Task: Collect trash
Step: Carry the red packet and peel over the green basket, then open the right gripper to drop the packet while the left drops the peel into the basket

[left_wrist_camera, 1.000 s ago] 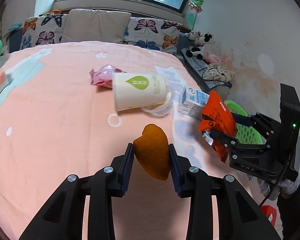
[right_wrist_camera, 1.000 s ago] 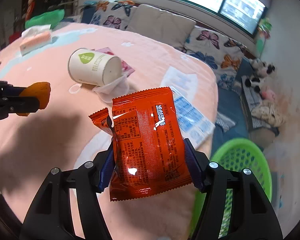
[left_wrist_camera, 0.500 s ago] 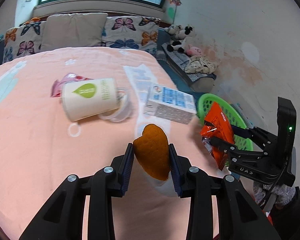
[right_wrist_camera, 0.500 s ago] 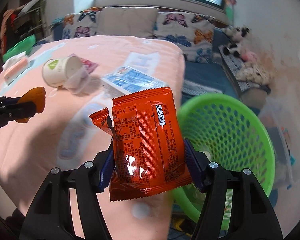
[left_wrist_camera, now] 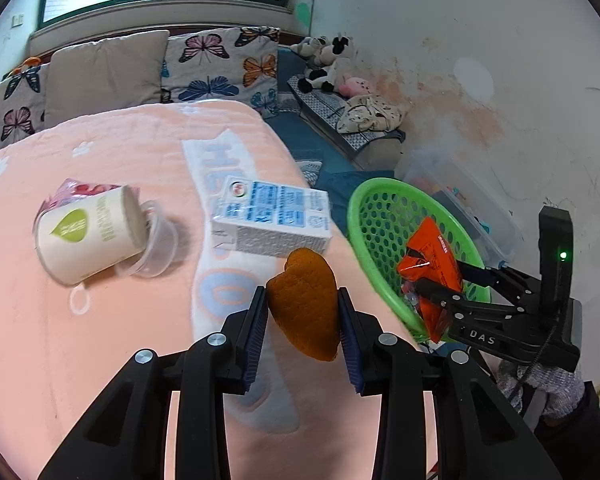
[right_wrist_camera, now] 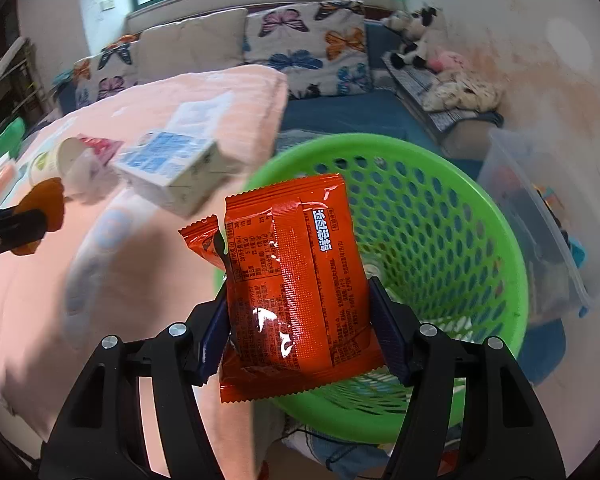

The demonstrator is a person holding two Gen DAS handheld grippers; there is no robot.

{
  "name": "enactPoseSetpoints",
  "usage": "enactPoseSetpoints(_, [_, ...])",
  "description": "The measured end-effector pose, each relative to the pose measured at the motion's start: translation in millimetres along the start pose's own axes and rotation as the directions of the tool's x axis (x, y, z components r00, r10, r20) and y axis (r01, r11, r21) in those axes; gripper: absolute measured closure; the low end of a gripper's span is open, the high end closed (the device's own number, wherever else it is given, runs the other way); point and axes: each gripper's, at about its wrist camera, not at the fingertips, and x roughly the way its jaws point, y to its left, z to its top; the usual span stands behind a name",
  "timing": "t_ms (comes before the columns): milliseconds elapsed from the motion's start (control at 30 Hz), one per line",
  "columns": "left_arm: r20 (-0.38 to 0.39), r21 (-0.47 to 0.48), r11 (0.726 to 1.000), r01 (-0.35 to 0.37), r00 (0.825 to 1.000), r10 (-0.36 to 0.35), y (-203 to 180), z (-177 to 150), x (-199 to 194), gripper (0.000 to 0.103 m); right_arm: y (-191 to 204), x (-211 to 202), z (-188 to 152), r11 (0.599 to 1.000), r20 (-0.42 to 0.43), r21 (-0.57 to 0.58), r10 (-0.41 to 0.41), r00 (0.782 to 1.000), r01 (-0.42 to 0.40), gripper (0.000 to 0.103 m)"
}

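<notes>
An orange peel piece (left_wrist_camera: 304, 308) is pinched between the blue pads of my left gripper (left_wrist_camera: 301, 294), which is shut on it above the right edge of the pink bedspread (left_wrist_camera: 100, 360). My right gripper (right_wrist_camera: 298, 292) is shut on a red snack packet (right_wrist_camera: 296, 264) and holds it upright over the near rim of the green mesh basket (right_wrist_camera: 380, 144). From the left wrist view, the right gripper (left_wrist_camera: 428, 292) and red packet (left_wrist_camera: 430, 252) hang over the basket (left_wrist_camera: 364, 208) beside the bed. The peel (right_wrist_camera: 46, 204) also shows at the far left of the right wrist view.
A tipped paper cup (left_wrist_camera: 88, 232) with a clear lid (left_wrist_camera: 160, 240), a pink wrapper (left_wrist_camera: 72, 190) and a blue-and-white carton (left_wrist_camera: 272, 216) lie on the bed. Beyond the basket are a clear plastic box (right_wrist_camera: 540, 220), plush toys (left_wrist_camera: 324, 68) and the wall.
Both grippers have swung right, away from the middle of the bed. The red packet went from above the bedspread to above the basket. The peel now hangs near the bed's right edge.
</notes>
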Motion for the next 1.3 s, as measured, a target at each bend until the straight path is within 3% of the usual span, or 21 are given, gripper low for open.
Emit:
enactPoseSetpoints(233, [-0.01,0.048,0.999,0.01,1.0,-0.01,-22.5,10.8,11.9,0.069,-30.5,6.5,-6.2,0.996,-0.018,0.084,-0.019,1.0,0.02,0.036])
enactPoseSetpoints(633, [-0.044,0.109,0.993,0.047,0.998,-0.042,-56.3,23.5,36.0,0.069,-57.5,-1.4,-9.2,0.987,0.006,0.152,-0.048,0.999,0.046,0.02])
enactPoseSetpoints(1300, [-0.12,0.17,0.98,0.107,0.989,-0.088,-103.3,26.9,81.1,0.069,-80.1,-33.9,-27.2,0.976,0.067,0.212,-0.063,0.996,0.048,0.019])
